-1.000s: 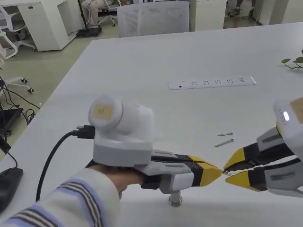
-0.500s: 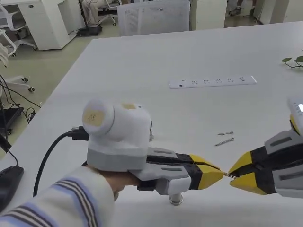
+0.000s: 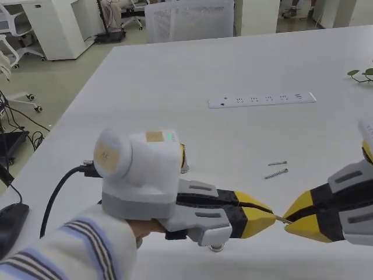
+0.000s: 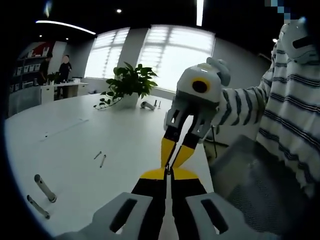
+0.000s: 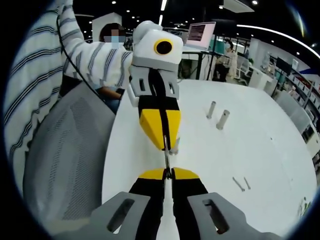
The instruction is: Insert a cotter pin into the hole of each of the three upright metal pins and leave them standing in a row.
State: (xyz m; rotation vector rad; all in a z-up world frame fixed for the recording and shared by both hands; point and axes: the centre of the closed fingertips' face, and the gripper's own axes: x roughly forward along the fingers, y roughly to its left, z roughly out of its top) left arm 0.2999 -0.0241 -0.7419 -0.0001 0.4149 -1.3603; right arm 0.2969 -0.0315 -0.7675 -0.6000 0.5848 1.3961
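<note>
We hold a cotter tip to tip.
Our right gripper pinches it; our left gripper, clenched, meets its far end. Spare cotters lie beyond; we judge the pins unfitted yet.

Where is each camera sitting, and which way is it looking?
Head view: on the person's head, looking forward and down at the table; a striped sleeve, left hand-held gripper and right hand-held gripper show.
Left gripper view: on the left hand-held gripper, facing the right one; sleeve and plant behind.
Right gripper view: on the right hand-held gripper, facing the left one and the sleeve.
Shared: both gripper views show two metal pins and tips meeting on a cotter pin.
</note>
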